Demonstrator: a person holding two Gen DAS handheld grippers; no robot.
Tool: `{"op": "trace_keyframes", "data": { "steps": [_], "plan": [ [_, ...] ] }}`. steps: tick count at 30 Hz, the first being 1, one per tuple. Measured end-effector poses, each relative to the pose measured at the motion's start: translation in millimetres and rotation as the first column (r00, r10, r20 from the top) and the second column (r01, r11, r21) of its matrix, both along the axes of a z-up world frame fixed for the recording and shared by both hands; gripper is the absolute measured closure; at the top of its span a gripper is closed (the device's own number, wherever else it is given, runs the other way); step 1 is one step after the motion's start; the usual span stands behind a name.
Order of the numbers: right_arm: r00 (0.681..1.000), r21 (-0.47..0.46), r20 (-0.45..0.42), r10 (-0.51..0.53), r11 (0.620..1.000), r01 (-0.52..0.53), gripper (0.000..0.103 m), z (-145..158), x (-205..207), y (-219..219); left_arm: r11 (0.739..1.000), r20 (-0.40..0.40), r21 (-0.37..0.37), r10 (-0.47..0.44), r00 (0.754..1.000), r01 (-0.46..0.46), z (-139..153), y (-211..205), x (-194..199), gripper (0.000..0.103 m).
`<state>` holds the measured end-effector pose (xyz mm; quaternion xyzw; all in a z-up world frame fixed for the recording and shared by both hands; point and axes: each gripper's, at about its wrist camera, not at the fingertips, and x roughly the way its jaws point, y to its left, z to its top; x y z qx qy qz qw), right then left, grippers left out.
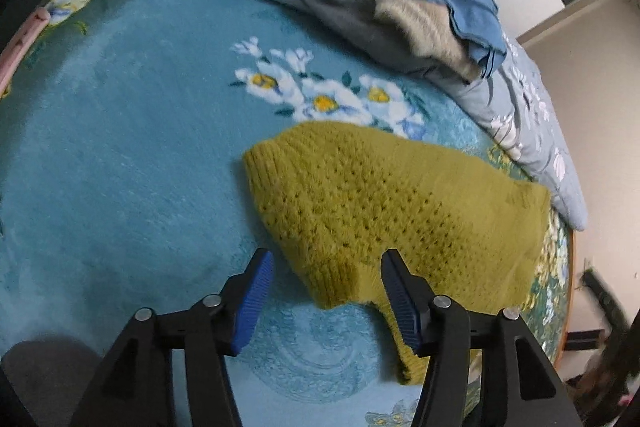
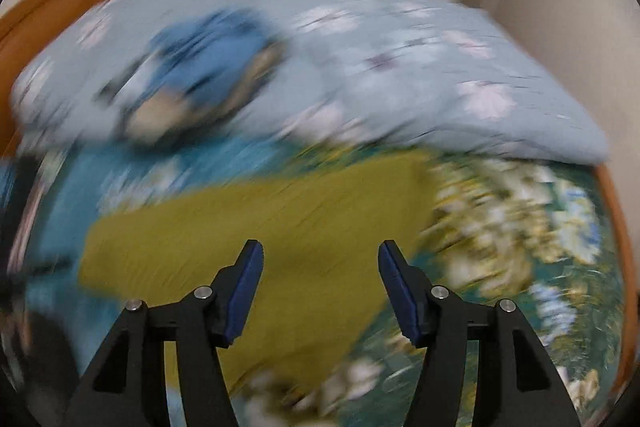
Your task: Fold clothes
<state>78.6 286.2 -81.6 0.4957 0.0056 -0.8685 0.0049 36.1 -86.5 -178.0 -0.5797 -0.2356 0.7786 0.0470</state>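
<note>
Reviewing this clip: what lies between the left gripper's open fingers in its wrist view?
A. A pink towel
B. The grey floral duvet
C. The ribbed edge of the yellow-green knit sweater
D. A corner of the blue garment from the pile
C: in the left wrist view the left gripper is open, and the ribbed edge of the yellow-green knit sweater on the teal floral blanket lies between its fingers.

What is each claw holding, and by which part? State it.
Nothing is held. The left claw is open above the edge of the yellow-green knit sweater; the right claw is open over it too, in a blurred view.
</note>
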Motion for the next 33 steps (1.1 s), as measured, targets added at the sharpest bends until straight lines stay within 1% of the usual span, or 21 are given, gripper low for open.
{"op": "trace_keyframes", "data": {
  "steps": [2,5,8,9,11,13,16,18,19,20,21,22,23,25,27,29,30,31,32,33],
  "plan": [
    [0.995,-0.014,0.044,0.095,0.995,-0.094,0.042,-25,17,-37,1.000,0.012,0.003,-0.006,1.000,0.006,-5,1,-1,0.042],
    [0.976,-0.012,0.107,0.192,0.981,-0.192,0.042,-50,29,-73,1.000,0.029,0.020,-0.002,1.000,0.002,-12,0,-5,0.043],
    [0.943,-0.016,0.170,0.286,0.958,-0.287,0.042,-74,41,-108,1.000,0.049,0.023,0.017,0.999,-0.018,-20,-1,-8,0.043],
    [0.929,-0.019,0.190,0.316,0.948,-0.319,0.042,-83,45,-120,0.999,0.056,0.029,0.024,0.998,-0.025,-23,-1,-8,0.044],
    [0.898,-0.027,0.231,0.375,0.925,-0.380,0.042,-99,53,-144,0.998,0.068,0.042,0.037,0.997,-0.039,-27,-2,-8,0.044],
    [0.873,-0.006,0.271,0.405,0.908,-0.420,0.042,-114,57,-160,0.997,0.062,0.055,0.045,0.997,-0.049,-27,-3,-7,0.044],
    [0.857,0.016,0.313,0.410,0.900,-0.436,0.042,-130,58,-170,0.998,0.042,0.055,0.029,0.999,-0.032,-23,-4,-6,0.044],
    [0.862,0.072,0.326,0.388,0.899,-0.432,0.047,-137,57,-173,0.998,0.042,0.063,0.023,0.999,-0.025,-22,-7,-7,0.044],
    [0.869,0.100,0.330,0.370,0.901,-0.421,0.060,-139,55,-172,0.997,0.045,0.065,0.028,0.999,-0.031,-23,-9,-8,0.044],
    [0.874,0.113,0.335,0.351,0.906,-0.407,0.067,-141,53,-170,0.997,0.048,0.067,0.033,0.998,-0.036,-24,-10,-8,0.044],
    [0.879,0.103,0.339,0.335,0.915,-0.389,0.068,-142,49,-168,0.996,0.054,0.077,0.040,0.998,-0.044,-25,-12,-9,0.044],
    [0.884,0.087,0.335,0.325,0.924,-0.373,0.078,-140,47,-165,0.994,0.059,0.091,0.047,0.997,-0.053,-27,-13,-9,0.044],
    [0.890,0.083,0.326,0.319,0.928,-0.363,0.091,-136,45,-164,0.993,0.064,0.104,0.055,0.996,-0.061,-28,-13,-9,0.044],
    [0.908,0.106,0.291,0.301,0.933,-0.343,0.092,-124,42,-158,0.989,0.070,0.127,0.064,0.996,-0.073,-31,-13,-10,0.044],
    [0.932,0.110,0.252,0.260,0.949,-0.295,0.092,-108,37,-143,0.990,0.074,0.129,0.054,0.996,-0.063,-32,-9,-13,0.045],
    [0.952,0.111,0.212,0.219,0.963,-0.246,0.092,-93,32,-128,0.991,0.069,0.127,0.042,0.997,-0.050,-32,-3,-16,0.050],
    [0.961,0.110,0.193,0.197,0.969,-0.221,0.092,-85,30,-121,0.990,0.071,0.132,0.037,0.997,-0.046,-32,-1,-17,0.057],
    [0.969,0.110,0.173,0.175,0.974,-0.196,0.092,-77,27,-113,0.990,0.068,0.135,0.032,0.997,-0.041,-32,2,-18,0.066],
    [0.975,0.107,0.158,0.158,0.978,-0.176,0.092,-70,26,-107,0.990,0.063,0.134,0.026,0.998,-0.035,-31,5,-19,0.070],
    [0.977,0.105,0.150,0.149,0.981,-0.165,0.092,-65,25,-101,0.991,0.058,0.134,0.020,0.998,-0.028,-30,8,-19,0.076]
  ]
}}
